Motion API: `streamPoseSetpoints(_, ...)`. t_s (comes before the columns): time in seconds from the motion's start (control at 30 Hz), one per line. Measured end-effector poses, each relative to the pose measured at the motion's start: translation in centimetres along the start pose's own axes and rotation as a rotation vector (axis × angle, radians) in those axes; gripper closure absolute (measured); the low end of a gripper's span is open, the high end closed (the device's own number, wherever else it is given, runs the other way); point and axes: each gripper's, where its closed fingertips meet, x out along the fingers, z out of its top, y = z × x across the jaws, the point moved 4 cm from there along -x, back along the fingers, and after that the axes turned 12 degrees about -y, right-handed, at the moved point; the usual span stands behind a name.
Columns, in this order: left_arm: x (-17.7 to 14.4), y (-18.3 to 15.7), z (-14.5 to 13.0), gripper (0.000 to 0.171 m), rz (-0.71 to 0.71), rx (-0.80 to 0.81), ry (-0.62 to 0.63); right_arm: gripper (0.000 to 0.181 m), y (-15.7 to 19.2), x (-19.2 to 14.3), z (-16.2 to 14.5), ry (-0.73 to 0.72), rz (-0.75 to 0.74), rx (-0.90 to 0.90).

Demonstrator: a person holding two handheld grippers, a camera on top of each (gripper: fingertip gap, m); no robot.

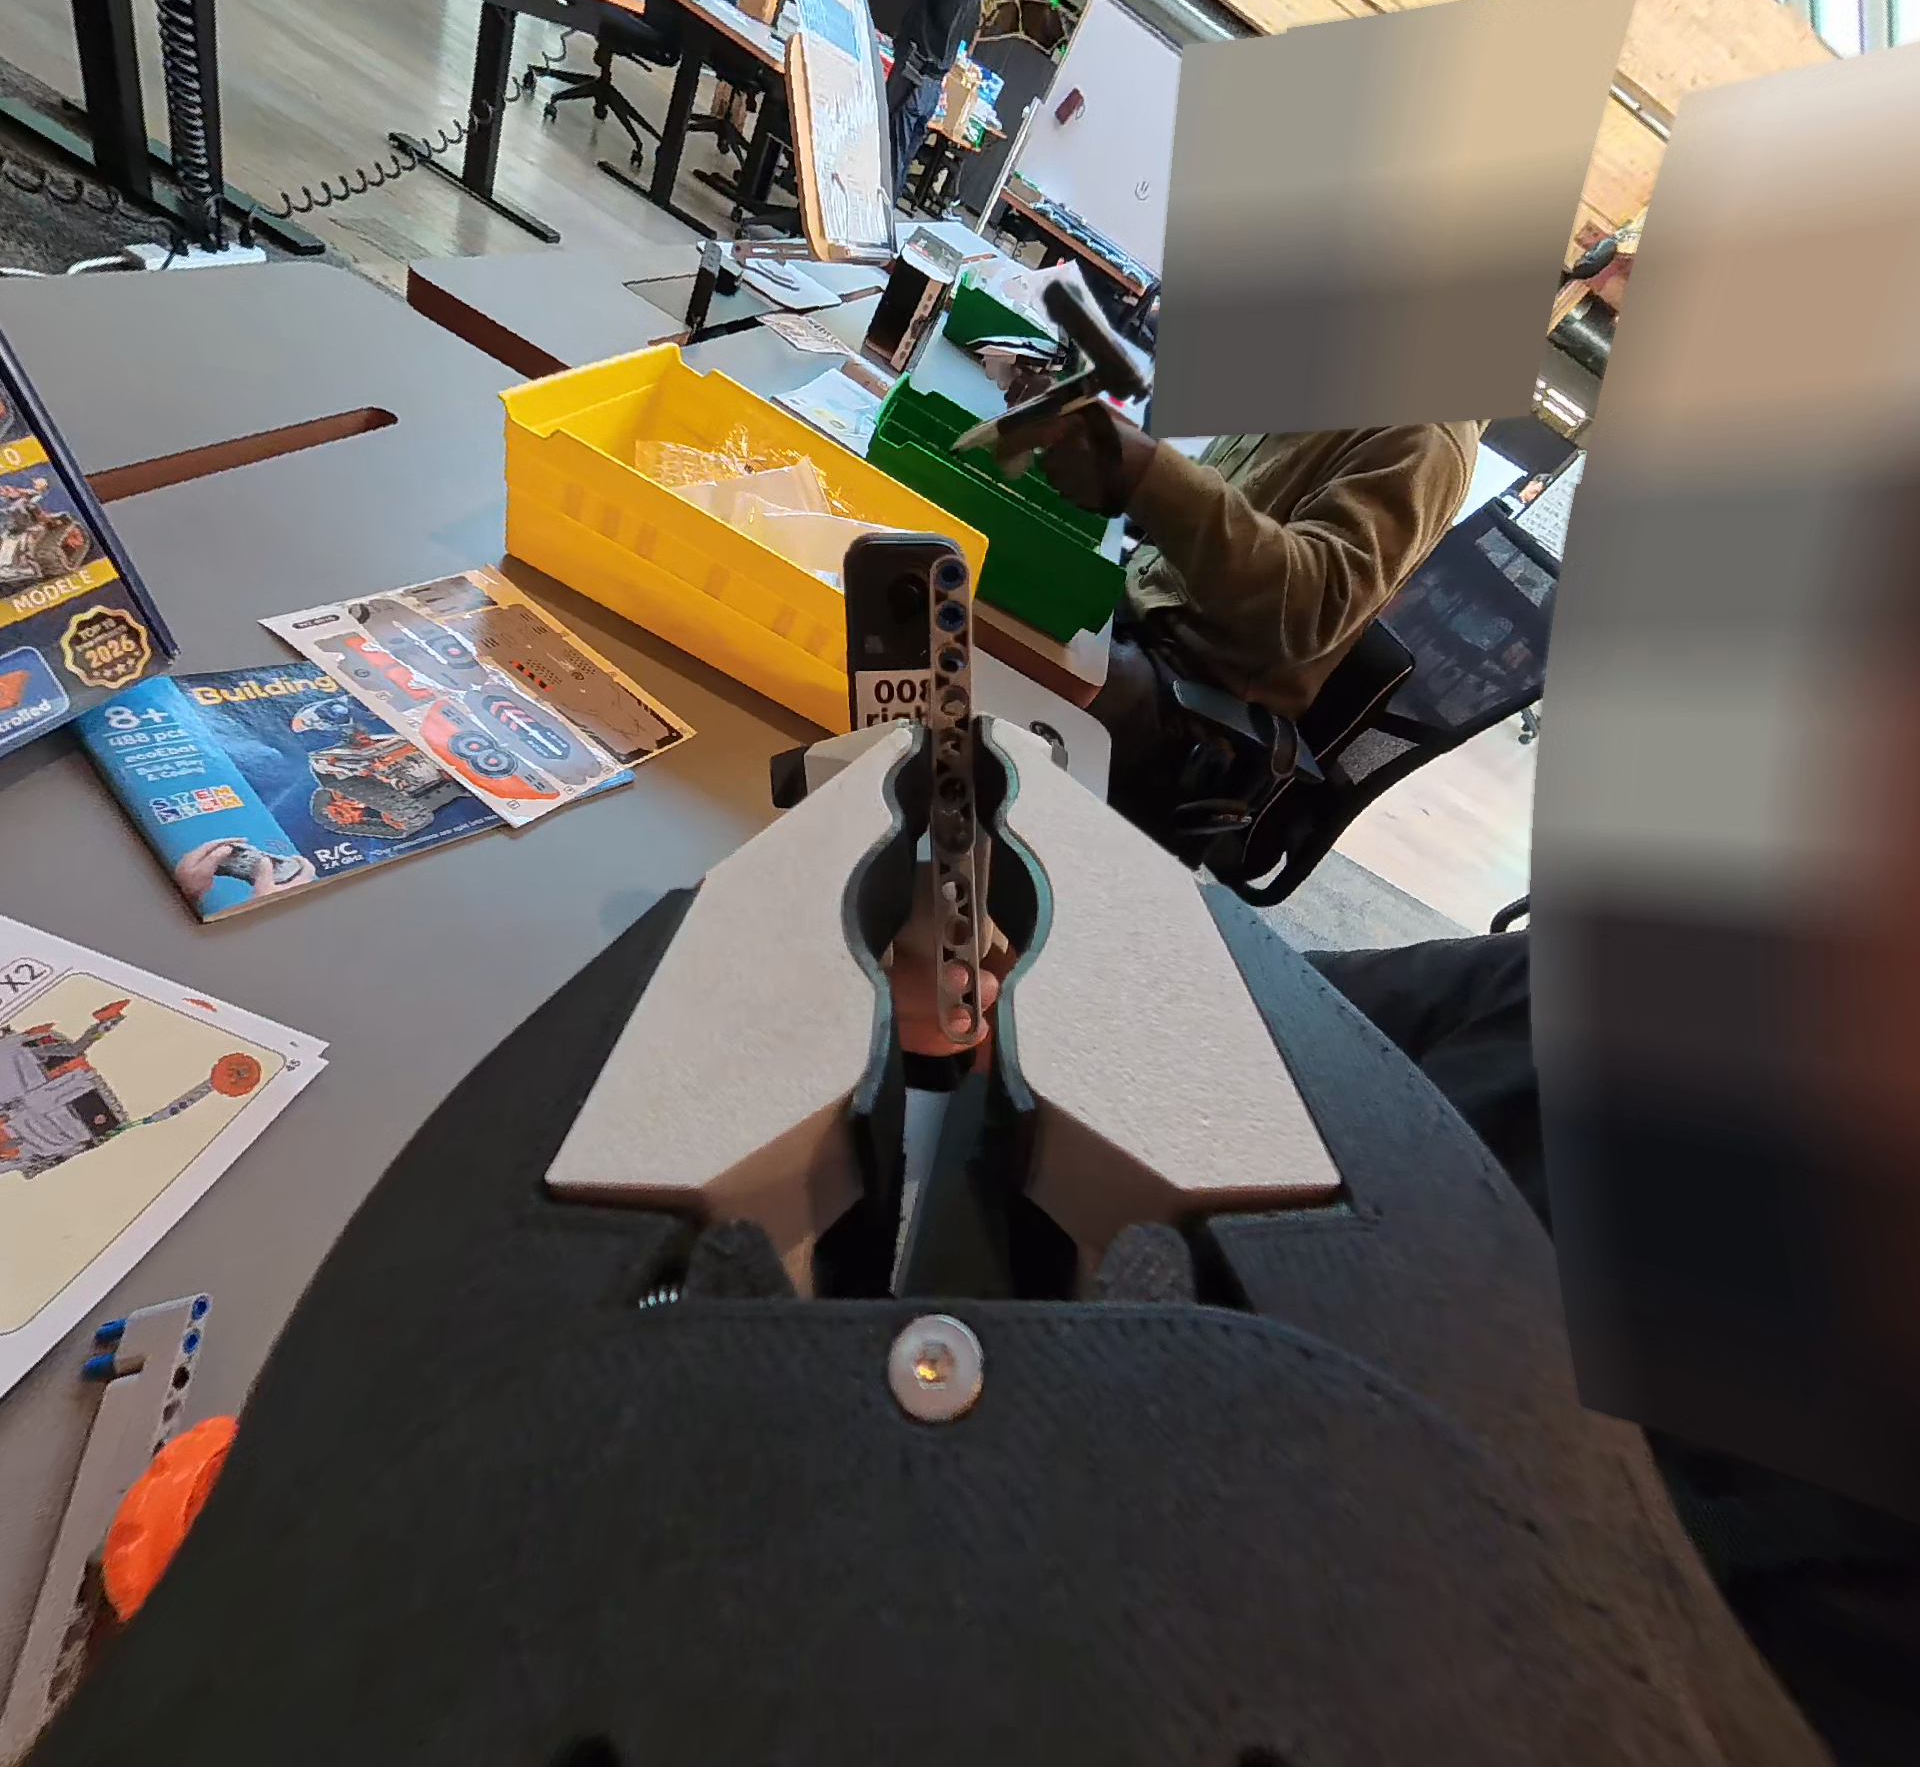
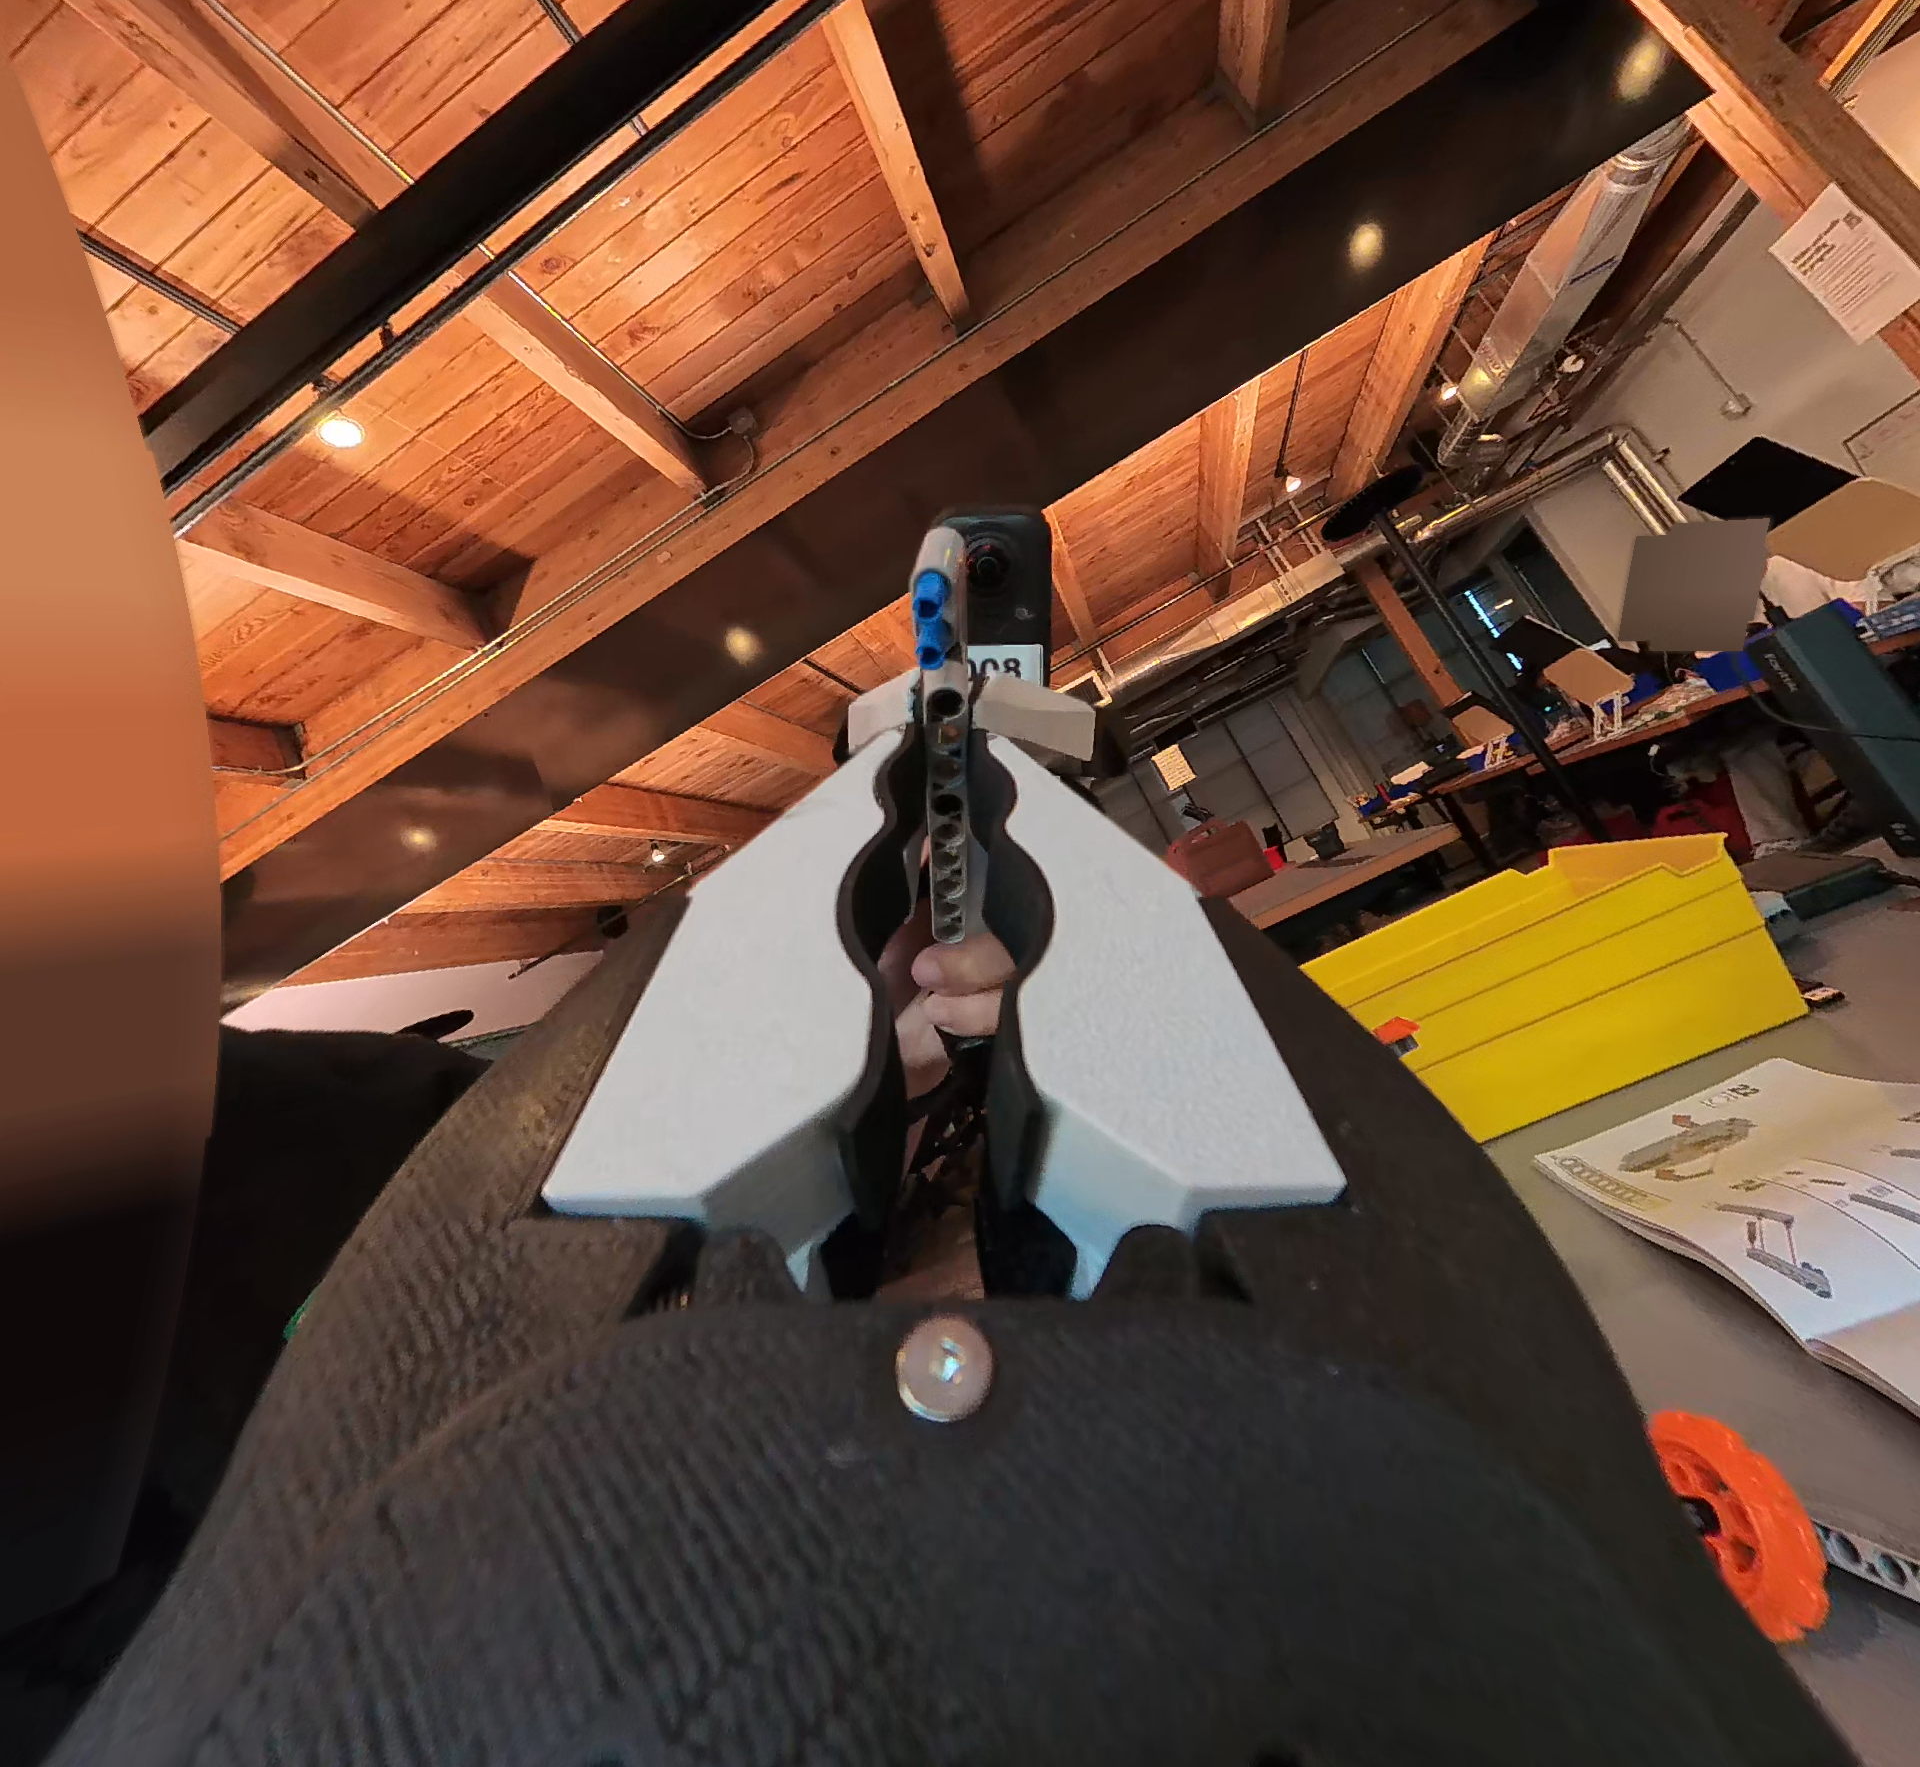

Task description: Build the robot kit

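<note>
A long grey beam with a row of holes (image 1: 954, 782) stands upright between the fingers of my left gripper (image 1: 951, 741), which is shut on it. Two blue pins sit in its top holes. In the right wrist view the same beam (image 2: 951, 813) is clamped in my right gripper (image 2: 948, 741), with the blue pins (image 2: 928, 611) sticking out to the left near its top. The two grippers face each other, tips nearly touching, raised above the table. Each view shows the other gripper's black camera (image 1: 894, 616) (image 2: 1003, 595) behind the beam, and a hand (image 2: 961, 979) below it.
On the grey table (image 1: 260, 346) are a yellow bin (image 1: 644, 554) with clear bags, a green bin (image 1: 987, 512), a blue booklet (image 1: 270, 782), a sticker sheet (image 1: 478, 689), instruction pages (image 1: 125, 1094) and a grey build with an orange wheel (image 1: 156, 1499). A seated person's sleeve (image 1: 1278, 533) is beyond. The grippers are tip to tip, or close to it.
</note>
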Motion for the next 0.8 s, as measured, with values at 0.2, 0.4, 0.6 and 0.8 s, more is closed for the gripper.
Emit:
streamPoseSetpoints(0.2, -0.1, 0.4, 0.02, 0.166, 0.011, -0.03, -0.017, 0.175, -0.18, 0.03, 0.08, 0.036, -0.035, -0.069)
streamPoseSetpoints(0.4, -0.16, 0.73, -0.02, 0.166, -0.003, -0.073, -0.049, 0.175, -0.41, -0.01, 0.09, 0.051, -0.042, -0.052)
streamPoseSetpoints(0.6, -0.07, 0.8, -0.12, 0.166, -0.005, -0.082, -0.06, 0.175, -0.52, 0.06, -0.19, 0.081, -0.039, -0.045)
streamPoseSetpoints(0.8, -0.02, 0.62, -0.08, 0.166, -0.031, -0.109, -0.082, 0.175, -0.15, 0.16, 0.02, 0.072, -0.028, -0.07)
